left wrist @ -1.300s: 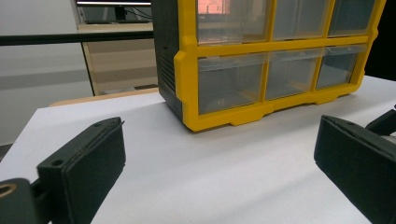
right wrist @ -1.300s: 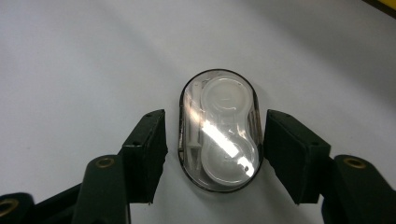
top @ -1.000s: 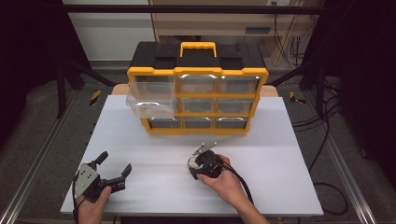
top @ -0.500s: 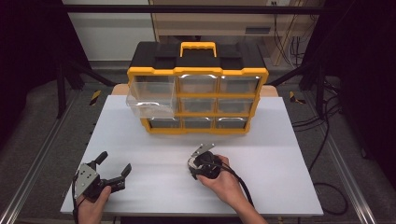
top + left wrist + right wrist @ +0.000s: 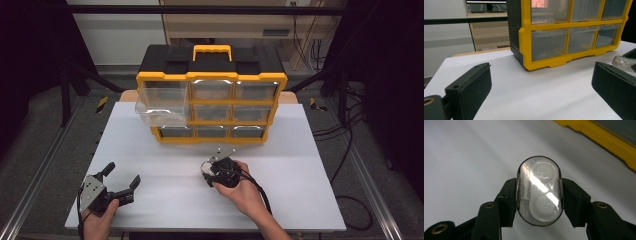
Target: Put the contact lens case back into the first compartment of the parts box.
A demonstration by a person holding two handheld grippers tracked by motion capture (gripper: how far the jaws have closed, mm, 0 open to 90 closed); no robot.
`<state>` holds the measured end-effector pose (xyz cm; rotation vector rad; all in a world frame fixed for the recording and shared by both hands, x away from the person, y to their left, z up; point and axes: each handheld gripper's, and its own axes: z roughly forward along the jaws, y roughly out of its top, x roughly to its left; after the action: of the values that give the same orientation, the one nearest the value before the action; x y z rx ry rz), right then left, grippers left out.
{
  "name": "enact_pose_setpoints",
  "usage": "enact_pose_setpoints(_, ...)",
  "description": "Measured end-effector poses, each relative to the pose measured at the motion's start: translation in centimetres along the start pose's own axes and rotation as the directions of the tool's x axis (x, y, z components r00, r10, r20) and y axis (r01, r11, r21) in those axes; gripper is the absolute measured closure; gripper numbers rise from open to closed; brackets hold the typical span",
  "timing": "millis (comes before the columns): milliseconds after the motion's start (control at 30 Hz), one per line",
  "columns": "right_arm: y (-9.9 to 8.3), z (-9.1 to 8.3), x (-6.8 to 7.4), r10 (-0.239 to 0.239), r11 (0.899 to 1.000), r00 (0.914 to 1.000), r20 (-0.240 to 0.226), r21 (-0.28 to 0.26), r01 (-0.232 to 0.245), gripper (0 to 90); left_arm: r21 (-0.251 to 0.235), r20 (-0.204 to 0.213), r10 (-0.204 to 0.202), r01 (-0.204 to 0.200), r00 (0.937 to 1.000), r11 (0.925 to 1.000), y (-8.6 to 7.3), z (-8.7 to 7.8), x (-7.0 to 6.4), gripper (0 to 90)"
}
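White table (image 5: 165, 165) — right hand (image 5: 245, 192) low

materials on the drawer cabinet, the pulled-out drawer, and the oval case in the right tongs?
Drawer cabinet: looks like moulded plastic, matte black shell with a glossy yellow front frame.
Pulled-out drawer: clear, slightly frosted plastic; the table shows through it.
Oval case: transparent glossy plastic with a bright glare streak, two white round cups inside. The right tongs clamp its sides; it doesn't visibly deform, so probably rigid.

The left gripper (image 5: 121, 179) rests near the organizer's (image 5: 212, 90) left front, jaws wide apart; the right gripper (image 5: 212, 161) clamps a clear oval case (image 5: 539, 194) just before it.
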<state>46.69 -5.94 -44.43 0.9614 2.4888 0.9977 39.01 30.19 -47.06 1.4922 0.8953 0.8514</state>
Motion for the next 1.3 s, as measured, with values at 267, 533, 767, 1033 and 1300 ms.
enact_pose_setpoints(267, 1.0, -1.5, -0.4, -0.007, 0.999, 1.0000, 0.000, -0.043, 0.007, 49.2, -0.001, -0.006, -0.005, 0.005, 1.0000, 1.0000, 0.0, -0.1, 0.1, 2.4)
enact_pose_setpoints(533, 2.3, -3.4, -0.7, -0.018, 0.996, 0.9998, 0.009, -0.089, 0.019, 49.2, -0.004, -0.017, -0.008, 0.008, 0.9998, 1.0000, 0.0, -0.2, 0.2, 2.3)
enact_pose_setpoints(767, 3.8, -5.6, -1.3, -0.023, 0.990, 0.9995, 0.023, -0.138, 0.026, 49.2, -0.009, -0.019, -0.015, 0.015, 0.9997, 0.9999, 0.0, -0.2, 0.3, 2.2)
enact_pose_setpoints(1033, 5.2, -7.1, -2.1, -0.016, 0.982, 0.9994, 0.031, -0.189, 0.021, 49.1, -0.010, -0.019, -0.016, 0.016, 0.9997, 0.9998, 0.0, -0.2, 0.4, 2.3)
enact_pose_setpoints(1300, 6.2, -8.6, -2.6, -0.010, 0.976, 0.9992, 0.039, -0.218, 0.018, 49.2, -0.014, -0.024, -0.024, 0.023, 0.9994, 0.9996, 0.0, -0.3, 0.5, 2.2)
